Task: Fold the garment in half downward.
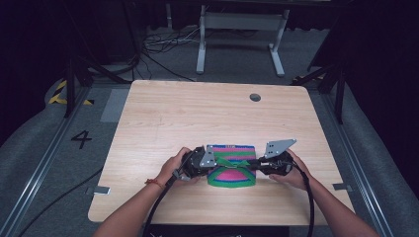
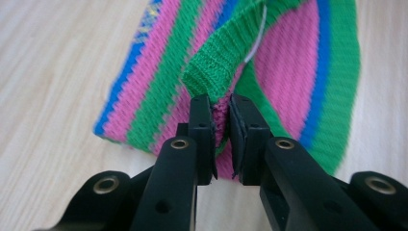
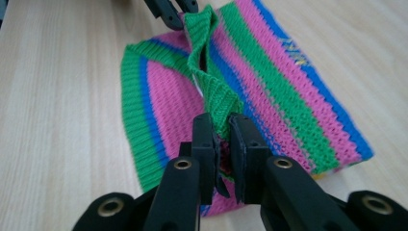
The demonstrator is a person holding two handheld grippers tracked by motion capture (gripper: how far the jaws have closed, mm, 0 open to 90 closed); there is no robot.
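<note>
Your left hand-held gripper (image 1: 206,161) is clenched on the left end of the striped knitted cloth's (image 1: 232,173) green edge. Your right hand-held gripper (image 1: 257,163) pinches the same green edge at its right end. The cloth lies on the counter (image 1: 197,113), near its front edge and about mid-width, between your two hands, the green edge lifted in a ridge across it.

Light wooden rectangular table (image 1: 163,118), round grey cable hole (image 1: 255,97) near far edge. Behind: white metal frame (image 1: 241,37), black cables (image 1: 163,44) (tangled) on grey floor. Painted black numeral four (image 1: 81,139) at left.
</note>
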